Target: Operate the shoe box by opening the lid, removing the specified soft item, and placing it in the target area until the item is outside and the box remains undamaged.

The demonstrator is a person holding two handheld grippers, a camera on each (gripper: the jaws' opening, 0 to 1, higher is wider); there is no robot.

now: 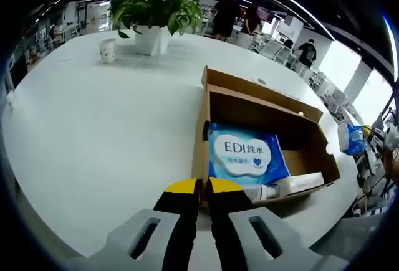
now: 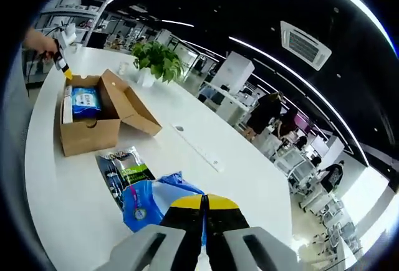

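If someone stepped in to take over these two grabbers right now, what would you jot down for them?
Left gripper: shut, empty, at the near wall of the open shoe box.
Right gripper: shut on a blue soft pack over the table, outside the box, beside a flat green-and-black packet.
Inside the box: a blue wipes pack and a white tube.
Done: lid open, box looks undamaged.
Left: set the blue soft pack down and release it.
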